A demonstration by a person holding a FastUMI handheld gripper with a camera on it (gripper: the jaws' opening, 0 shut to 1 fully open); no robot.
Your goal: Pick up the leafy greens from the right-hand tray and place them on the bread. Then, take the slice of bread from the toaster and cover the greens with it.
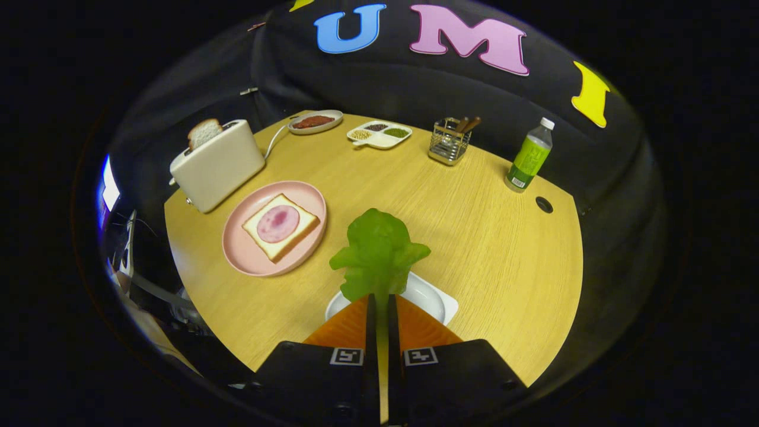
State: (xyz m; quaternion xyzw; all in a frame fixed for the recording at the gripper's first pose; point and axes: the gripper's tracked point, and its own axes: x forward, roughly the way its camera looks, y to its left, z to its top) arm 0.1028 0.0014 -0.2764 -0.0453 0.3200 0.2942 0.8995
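A: Since we go left to right, start with the toaster (218, 165): a slice of bread (204, 132) stands up out of its slot, untouched, near the counter's (498, 237) far left edge.

B: Just beside it sits the pink plate (274, 228), carrying the open slice with a round of ham (278, 223) on top. That is where the greens belong.

A: And the leafy greens (378, 255) are up off the white tray (436, 302), which lies under and just beyond the fingers. The claw (382, 308) is closed on the stem end, both fingers pressing it, the leaf fanning out ahead.

B: Only a thin strip is pinched, I'd say. A quick swing left could let the leaf slip or flop sideways.

A: It might also land half off the bread, since the leaf looks nearly as wide as the slice.

B: Farther right, the wire caddy (449, 142) and the green bottle (529, 157) stand well apart, out of harm's way.
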